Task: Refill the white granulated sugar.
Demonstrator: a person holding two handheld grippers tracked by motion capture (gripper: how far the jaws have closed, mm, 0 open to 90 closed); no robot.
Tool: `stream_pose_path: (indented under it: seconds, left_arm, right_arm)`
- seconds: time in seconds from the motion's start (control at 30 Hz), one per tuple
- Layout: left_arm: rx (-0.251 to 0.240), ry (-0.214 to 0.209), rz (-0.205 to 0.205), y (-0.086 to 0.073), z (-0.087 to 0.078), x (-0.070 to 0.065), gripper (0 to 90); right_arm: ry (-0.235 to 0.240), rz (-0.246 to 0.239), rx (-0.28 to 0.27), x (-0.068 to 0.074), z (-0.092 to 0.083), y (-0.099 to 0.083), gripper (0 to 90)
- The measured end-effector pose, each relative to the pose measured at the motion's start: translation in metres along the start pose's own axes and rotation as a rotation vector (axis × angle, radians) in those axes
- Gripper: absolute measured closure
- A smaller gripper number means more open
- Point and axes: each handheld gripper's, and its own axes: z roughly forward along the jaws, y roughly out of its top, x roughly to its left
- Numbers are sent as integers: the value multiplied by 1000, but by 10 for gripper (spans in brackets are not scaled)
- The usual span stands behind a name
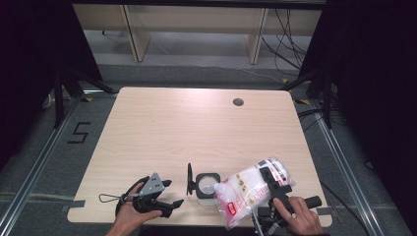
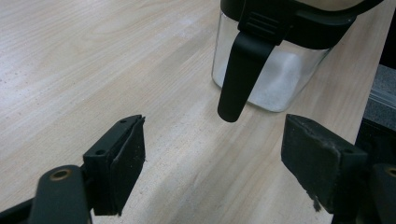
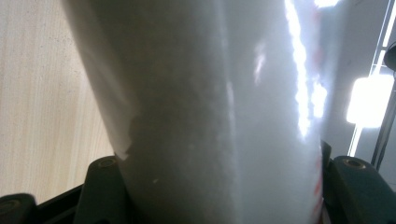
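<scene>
A clear square jar [image 1: 207,186] with a black rim stands near the table's front edge, its black lid [image 1: 190,179] flipped open to the left; white powder lies in its bottom [image 2: 275,86]. My right gripper [image 1: 273,186] is shut on a white plastic bag [image 1: 251,191] of powder with red print, tilted so one corner hangs by the jar's mouth. Seen in the right gripper view, the bag [image 3: 219,112] bulges between both jaws. My left gripper [image 1: 172,192] rests open left of the jar, with bare wood between its pads [image 2: 126,163] and the jar's clasp [image 2: 240,70] just ahead.
The wooden table [image 1: 196,128] has a round cable hole [image 1: 238,102] at the back right. Black curtains and stand legs flank it, and pale wooden furniture stands behind on the grey floor.
</scene>
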Motion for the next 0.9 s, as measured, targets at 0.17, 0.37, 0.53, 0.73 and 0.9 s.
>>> stream_pose_path:
  seconds: [0.17, 0.37, 0.53, 0.73, 0.9]
  left_arm:
    - [1, 1, 2, 0, 0, 0, 213]
    - [3, 3, -1, 0, 0, 0, 213]
    - [1, -3, 22, 0, 0, 1, 213]
    - [5, 4, 10, 0, 0, 0, 213]
    - [9, 7, 8, 0, 0, 0, 213]
  right_arm:
    - [-2, -37, -9, -2, 1, 0, 408]
    - [33, -43, 59, -5, -4, 2, 408]
    - [19, -35, 49, -6, -3, -1, 408]
    - [26, -29, 65, -6, -4, -1, 408]
    - [22, -34, 52, -6, -4, -1, 408]
